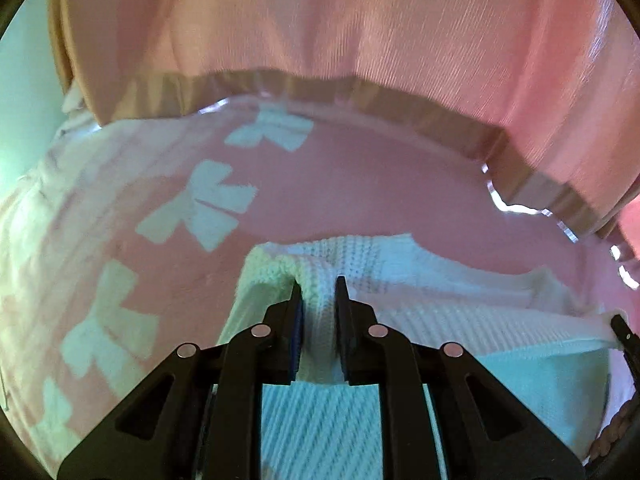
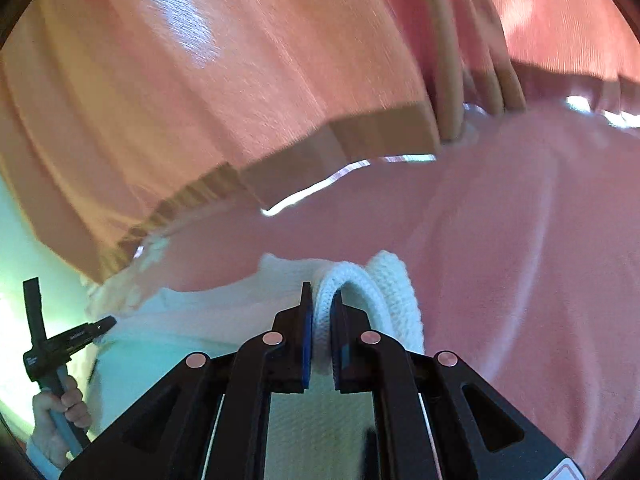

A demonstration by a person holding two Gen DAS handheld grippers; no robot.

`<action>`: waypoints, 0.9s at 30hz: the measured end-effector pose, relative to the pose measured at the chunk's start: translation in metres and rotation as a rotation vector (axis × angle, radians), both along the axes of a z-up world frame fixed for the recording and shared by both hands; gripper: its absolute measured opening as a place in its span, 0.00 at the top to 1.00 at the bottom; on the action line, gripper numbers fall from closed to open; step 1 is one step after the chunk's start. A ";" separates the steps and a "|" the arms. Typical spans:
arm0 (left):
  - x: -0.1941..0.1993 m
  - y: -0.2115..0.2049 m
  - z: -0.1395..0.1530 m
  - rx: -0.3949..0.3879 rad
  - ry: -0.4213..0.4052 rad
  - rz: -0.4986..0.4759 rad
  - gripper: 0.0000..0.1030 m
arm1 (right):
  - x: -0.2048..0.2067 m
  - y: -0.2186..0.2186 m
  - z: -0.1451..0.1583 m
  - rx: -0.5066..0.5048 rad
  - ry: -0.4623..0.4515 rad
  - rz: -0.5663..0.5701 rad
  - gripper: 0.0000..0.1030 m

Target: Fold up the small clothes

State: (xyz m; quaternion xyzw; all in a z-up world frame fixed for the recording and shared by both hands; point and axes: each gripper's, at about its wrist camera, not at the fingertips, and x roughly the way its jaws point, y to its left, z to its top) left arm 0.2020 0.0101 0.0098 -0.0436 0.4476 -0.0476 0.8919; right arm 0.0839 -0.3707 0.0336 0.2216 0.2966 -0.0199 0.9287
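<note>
The left tool (image 1: 318,284) and the right tool (image 2: 322,290) each pinch an edge of the white knit top (image 1: 440,304), holding it up over the pink bed cover (image 1: 360,184) (probably so it hangs straight for folding).

Looks like a bedroom at home.
Pink bedspread (image 1: 360,184) with white bows (image 1: 208,204) mid-frame, pink curtain (image 1: 320,20) hanging across the top.

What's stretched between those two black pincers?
The white knit garment spans from the left gripper to the right gripper; the left wrist view shows it best.
</note>
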 end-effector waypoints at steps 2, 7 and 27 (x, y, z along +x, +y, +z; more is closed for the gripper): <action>0.005 -0.004 -0.007 0.011 0.000 -0.003 0.85 | 0.004 -0.003 -0.009 0.006 0.009 0.002 0.93; 0.012 -0.011 -0.014 0.030 -0.010 0.003 0.84 | 0.011 -0.003 -0.013 0.007 0.017 0.018 0.90; -0.070 0.031 -0.011 0.013 -0.028 -0.079 0.55 | -0.048 0.029 -0.019 -0.177 0.117 0.006 0.90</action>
